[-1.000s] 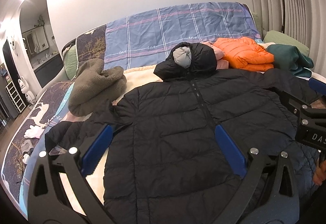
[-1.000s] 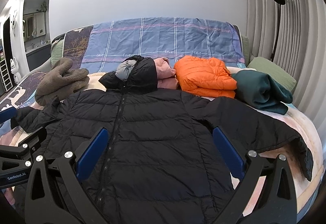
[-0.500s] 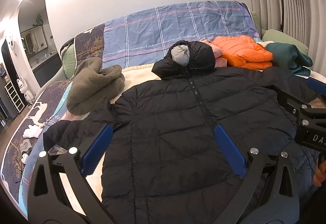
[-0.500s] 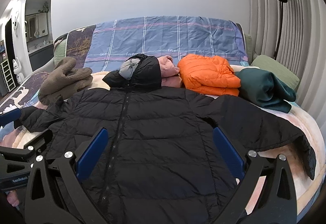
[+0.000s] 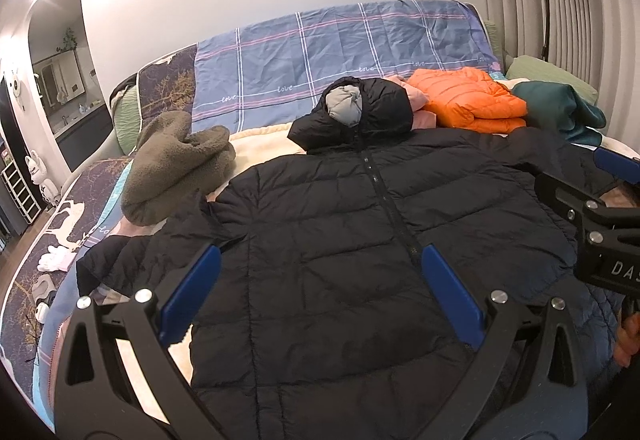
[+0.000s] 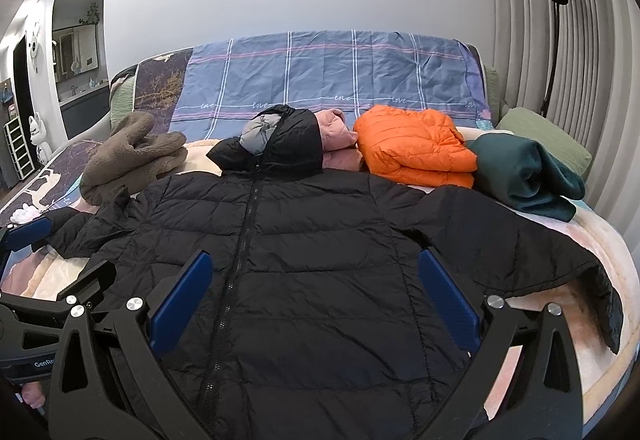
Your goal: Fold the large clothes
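The black puffer jacket (image 6: 312, 260) lies flat and zipped, front up, on the bed (image 6: 592, 240). Its long axis runs from the hem at 6 o'clock to the hood (image 6: 288, 144) at 12 o'clock, and both sleeves spread outward toward 9 and 3 o'clock, the 3 o'clock cuff drooping at the bed's edge.

Both grippers hover over the lower half of the jacket, pointing toward the hood. The left gripper (image 5: 320, 292) has its jaws spread wide and grips nothing, over the side left of the zipper. The right gripper (image 6: 314, 288) is equally wide and empty, straddling the zipper and the right side.

At 10 o'clock sits a crumpled olive fleece (image 6: 132, 156). Beyond the hood lie a pink garment (image 6: 336, 132), a folded orange jacket (image 6: 416, 144) and a dark green garment (image 6: 524, 176) toward 2 o'clock, before a blue plaid cover (image 6: 328, 76).
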A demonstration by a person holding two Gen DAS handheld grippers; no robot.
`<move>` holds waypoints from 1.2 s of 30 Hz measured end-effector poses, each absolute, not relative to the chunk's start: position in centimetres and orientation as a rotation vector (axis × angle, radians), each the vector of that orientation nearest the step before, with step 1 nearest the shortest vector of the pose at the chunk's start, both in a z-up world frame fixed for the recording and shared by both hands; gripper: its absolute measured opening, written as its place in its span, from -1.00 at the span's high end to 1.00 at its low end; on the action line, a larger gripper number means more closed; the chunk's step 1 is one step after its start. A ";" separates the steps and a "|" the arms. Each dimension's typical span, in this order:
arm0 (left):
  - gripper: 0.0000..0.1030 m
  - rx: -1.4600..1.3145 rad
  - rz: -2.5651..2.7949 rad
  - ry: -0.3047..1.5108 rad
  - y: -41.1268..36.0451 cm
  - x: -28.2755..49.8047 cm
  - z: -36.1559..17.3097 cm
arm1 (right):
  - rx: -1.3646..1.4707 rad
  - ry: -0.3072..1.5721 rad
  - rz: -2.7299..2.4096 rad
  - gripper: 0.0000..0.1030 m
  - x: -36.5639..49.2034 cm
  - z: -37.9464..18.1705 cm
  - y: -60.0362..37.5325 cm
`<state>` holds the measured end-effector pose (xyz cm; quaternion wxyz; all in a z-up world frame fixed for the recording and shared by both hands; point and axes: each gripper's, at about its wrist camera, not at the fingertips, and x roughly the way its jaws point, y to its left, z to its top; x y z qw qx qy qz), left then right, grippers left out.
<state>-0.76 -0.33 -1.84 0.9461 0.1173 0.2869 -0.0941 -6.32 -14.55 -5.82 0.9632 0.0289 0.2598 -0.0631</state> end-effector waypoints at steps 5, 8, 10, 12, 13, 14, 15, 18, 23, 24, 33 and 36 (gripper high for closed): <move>-0.96 0.229 -0.204 0.581 -0.3 -1.0 -1.8 | 0.058 0.527 -0.128 -0.97 -6.3 -5.8 -14.5; -0.96 0.219 -0.221 0.582 -0.2 -0.9 -1.9 | 0.059 0.527 -0.128 -0.97 -6.3 -5.9 -14.5; -0.96 0.213 -0.229 0.584 -0.2 -0.8 -1.9 | 0.059 0.529 -0.128 -0.97 -6.3 -5.9 -14.5; -0.96 0.210 -0.233 0.585 -0.2 -0.7 -1.9 | 0.058 0.528 -0.128 -0.97 -6.3 -5.9 -14.5; -0.96 0.209 -0.233 0.585 -0.2 -0.7 -1.9 | 0.058 0.528 -0.128 -0.97 -6.3 -5.9 -14.5; -0.96 0.207 -0.234 0.584 -0.2 -0.7 -1.9 | 0.058 0.528 -0.128 -0.97 -6.3 -5.9 -14.5; -0.96 0.206 -0.234 0.584 -0.2 -0.7 -1.9 | 0.058 0.529 -0.127 -0.97 -6.3 -5.9 -14.4; -0.96 0.204 -0.237 0.582 -0.2 -0.6 -1.9 | 0.055 0.530 -0.125 -0.97 -6.3 -6.0 -14.4; -0.96 0.211 -0.241 0.568 -0.3 -0.2 -1.6 | 0.036 0.539 -0.101 -0.97 -5.7 -5.7 -14.3; -0.96 0.211 -0.242 0.559 -0.3 0.1 -1.4 | 0.031 0.549 -0.074 -0.97 -5.2 -5.3 -14.4; -0.50 0.117 -0.281 0.582 1.0 10.1 2.6 | -0.071 0.622 0.003 -0.14 5.3 -1.8 -16.5; -0.43 0.056 -0.295 0.679 1.1 17.1 2.5 | 0.012 0.702 0.071 -0.02 11.6 -1.5 -18.1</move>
